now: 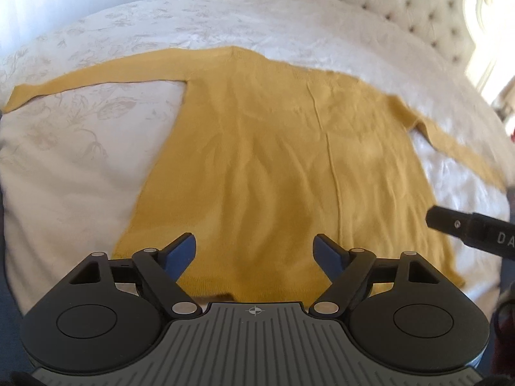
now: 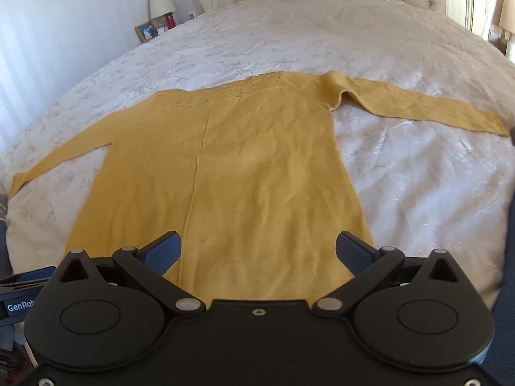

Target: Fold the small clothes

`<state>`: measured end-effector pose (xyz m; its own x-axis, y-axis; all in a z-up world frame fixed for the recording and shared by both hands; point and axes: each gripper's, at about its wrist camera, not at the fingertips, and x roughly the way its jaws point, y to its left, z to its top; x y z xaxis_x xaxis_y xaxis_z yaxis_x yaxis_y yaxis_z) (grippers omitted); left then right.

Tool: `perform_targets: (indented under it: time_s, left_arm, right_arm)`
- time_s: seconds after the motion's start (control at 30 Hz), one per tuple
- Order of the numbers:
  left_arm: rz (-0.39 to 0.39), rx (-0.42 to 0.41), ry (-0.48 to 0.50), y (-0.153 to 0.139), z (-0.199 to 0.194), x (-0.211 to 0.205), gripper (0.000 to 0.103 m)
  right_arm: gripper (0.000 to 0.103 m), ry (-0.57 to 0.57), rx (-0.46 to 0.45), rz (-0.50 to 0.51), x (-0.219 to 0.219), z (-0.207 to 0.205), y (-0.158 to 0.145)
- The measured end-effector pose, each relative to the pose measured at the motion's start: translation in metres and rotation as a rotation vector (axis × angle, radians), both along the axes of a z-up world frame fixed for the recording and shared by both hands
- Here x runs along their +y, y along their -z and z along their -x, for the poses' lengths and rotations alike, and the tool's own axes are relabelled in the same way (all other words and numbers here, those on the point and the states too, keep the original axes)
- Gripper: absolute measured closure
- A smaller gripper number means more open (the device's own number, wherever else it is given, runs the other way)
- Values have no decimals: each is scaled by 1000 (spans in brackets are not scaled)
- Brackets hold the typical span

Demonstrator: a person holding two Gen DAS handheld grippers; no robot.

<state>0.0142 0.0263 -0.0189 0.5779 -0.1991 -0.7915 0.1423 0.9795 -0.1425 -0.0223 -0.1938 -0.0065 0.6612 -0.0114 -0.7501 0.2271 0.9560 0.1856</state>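
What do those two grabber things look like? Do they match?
Nearly. The left gripper has black linkage arms, blue finger pads, two round black discs, silver rivets and a grey ribbed body with a crosshair mark. The right gripper has the same shape, with textured blue pads, but its body is black with a small triangle mark.

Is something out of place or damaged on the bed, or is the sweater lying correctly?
Nothing stands out. The yellow sweater lies flat on the white bedspread, both sleeves spread out sideways, with only light wrinkles. No visible tears or stains.
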Motion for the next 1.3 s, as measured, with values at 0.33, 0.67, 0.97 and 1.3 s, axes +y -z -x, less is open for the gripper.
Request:
perform_targets:
  time_s: [0.33,0.67,0.97,1.3]
  left_arm:
    - [-144,-106,-41,5,-30,15,23]
    - [-125,-97,-132,11,-97,78,28]
    - [-139,-129,-272,7,-171,157,28]
    - [-82,-46,-397,29,-254,238,28]
  right_arm:
    - [1,-7,-51,79,7,-24,6]
    - [1,-102,-97,77,21,-67,17]
    - [12,-164,-95,59,38,-115,28]
    - [12,-192,-90,29,41,-144,32]
